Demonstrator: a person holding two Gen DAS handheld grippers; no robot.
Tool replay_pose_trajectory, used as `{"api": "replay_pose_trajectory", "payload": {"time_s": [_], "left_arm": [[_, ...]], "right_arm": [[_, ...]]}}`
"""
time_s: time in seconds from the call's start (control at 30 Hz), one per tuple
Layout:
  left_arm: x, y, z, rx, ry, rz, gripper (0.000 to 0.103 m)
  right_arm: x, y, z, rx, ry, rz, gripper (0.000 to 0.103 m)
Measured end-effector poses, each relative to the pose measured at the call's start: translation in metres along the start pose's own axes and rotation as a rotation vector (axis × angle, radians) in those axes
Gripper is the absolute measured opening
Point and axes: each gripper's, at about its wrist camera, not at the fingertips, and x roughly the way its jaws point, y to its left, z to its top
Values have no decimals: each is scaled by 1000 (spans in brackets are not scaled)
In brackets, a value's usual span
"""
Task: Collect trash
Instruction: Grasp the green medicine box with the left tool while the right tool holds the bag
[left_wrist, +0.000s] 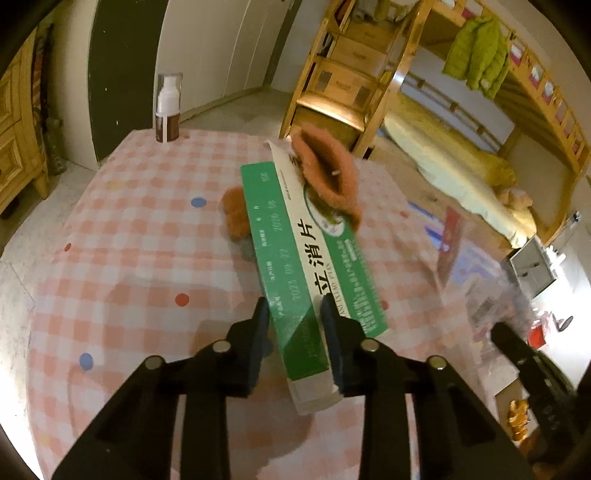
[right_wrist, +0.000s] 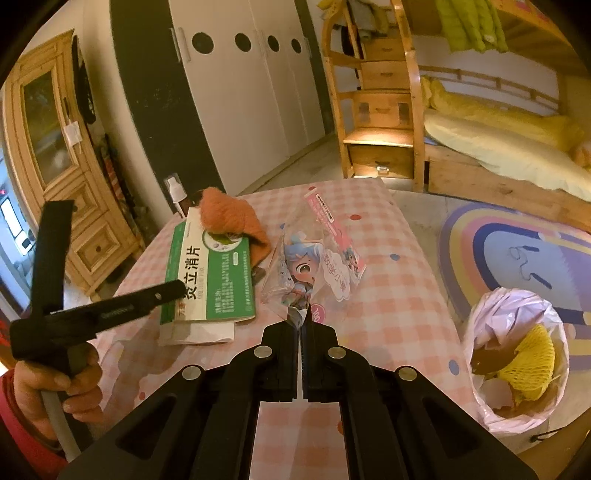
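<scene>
A green and white medicine box is clamped at its near end by my left gripper, one pad on each long side. An orange fuzzy cloth lies over the box's far end. In the right wrist view the same box is at the left of the table. My right gripper is shut on the near corner of a clear plastic wrapper printed with a blue-haired cartoon figure and a pink header. The wrapper stands up from the pink checked tablecloth.
A bin lined with a pale bag stands on the floor at the table's right and holds a yellow foam net and brown scraps. A pump bottle stands at the table's far left corner. A hand holds the left tool.
</scene>
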Motion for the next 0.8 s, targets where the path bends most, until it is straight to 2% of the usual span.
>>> {"api": "replay_pose_trajectory", "payload": {"time_s": [0.07,0.13,0.2,0.27,0.37,0.5,0.57,0.8], "left_arm": [[-12,-1,0,5,-23,7,23],[-26,0,1,2,-48,-6,10],[-43,-1,3,4,-67,-29,8],[-62,-7,2,63,-90,5,6],[-80,-13,-4,115,-71,34,6],[-84,-15,-13,170,13,75,6],[-86,-17,-16,196,3,104,6],[-72,-21,-26,222,2,98,19]], "right_arm": [[-2,0,-1,5,-4,7,1],[-4,-1,-2,8,-7,11,1],[-5,-1,-2,5,-9,12,1],[-5,1,-3,1,-6,15,1],[-7,4,-5,-5,-3,26,1],[-10,7,-7,-12,4,40,1],[-10,10,-8,-22,7,41,1],[-10,10,-10,-21,11,43,1]]}}
